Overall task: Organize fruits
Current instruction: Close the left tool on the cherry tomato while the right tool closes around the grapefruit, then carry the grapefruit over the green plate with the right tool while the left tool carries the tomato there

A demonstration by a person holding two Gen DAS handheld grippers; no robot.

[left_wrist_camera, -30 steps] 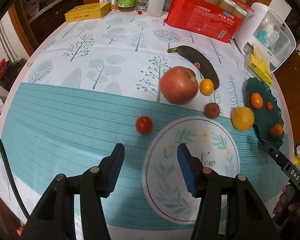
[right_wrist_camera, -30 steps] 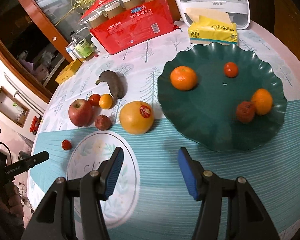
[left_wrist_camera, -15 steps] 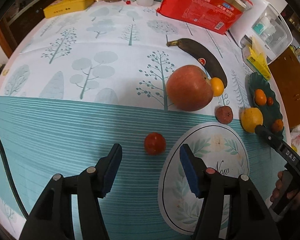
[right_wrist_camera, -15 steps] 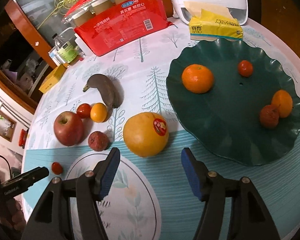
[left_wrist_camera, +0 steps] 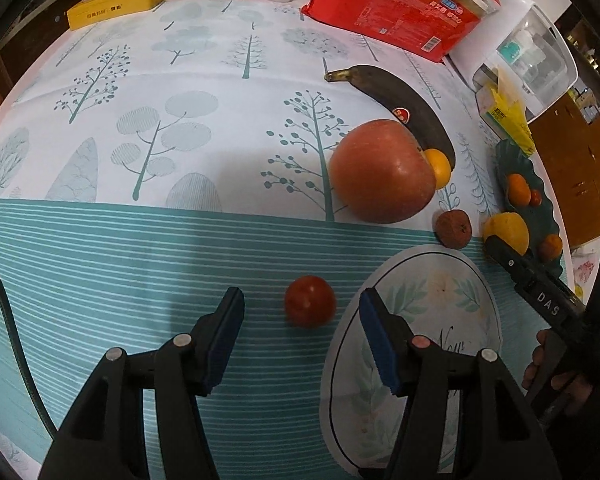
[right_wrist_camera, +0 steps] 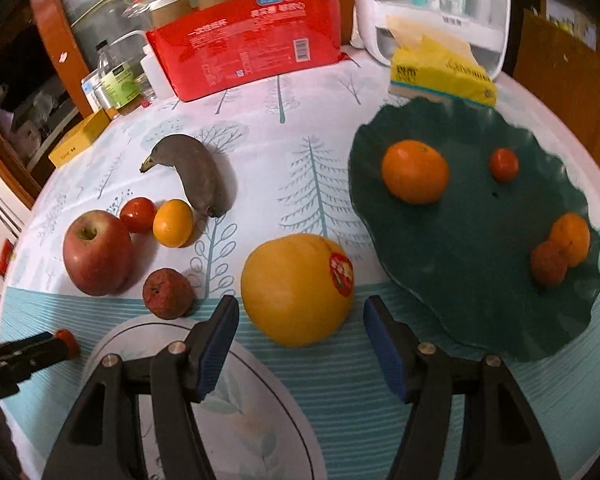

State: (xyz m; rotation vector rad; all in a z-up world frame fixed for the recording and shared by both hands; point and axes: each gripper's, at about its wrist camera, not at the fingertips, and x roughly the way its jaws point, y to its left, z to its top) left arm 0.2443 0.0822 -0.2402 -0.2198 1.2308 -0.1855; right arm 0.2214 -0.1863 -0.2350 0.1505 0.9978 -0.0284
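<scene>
My left gripper (left_wrist_camera: 302,304) is open, low over the teal cloth, with a small red tomato (left_wrist_camera: 310,301) between its fingertips, untouched. My right gripper (right_wrist_camera: 300,314) is open too, its tips on either side of the near edge of a big yellow citrus with a sticker (right_wrist_camera: 296,288). A red apple (right_wrist_camera: 96,252), a dark banana (right_wrist_camera: 200,176), a small orange (right_wrist_camera: 173,222), another tomato (right_wrist_camera: 138,214) and a brown-red fruit (right_wrist_camera: 167,293) lie loose on the table. The dark green plate (right_wrist_camera: 480,300) on the right holds an orange (right_wrist_camera: 415,171) and three smaller fruits.
At the back stand a red pack of paper cups (right_wrist_camera: 252,52), a yellow tissue pack (right_wrist_camera: 440,72), a white plastic box (right_wrist_camera: 432,0), a yellow tin (left_wrist_camera: 120,6) and bottles (right_wrist_camera: 116,84). The round table's edge curves close past the plate.
Both grippers came forward and down, and their jaws stand a little wider. The tomato now lies between the left tips, and the yellow citrus has come up to the right tips.
</scene>
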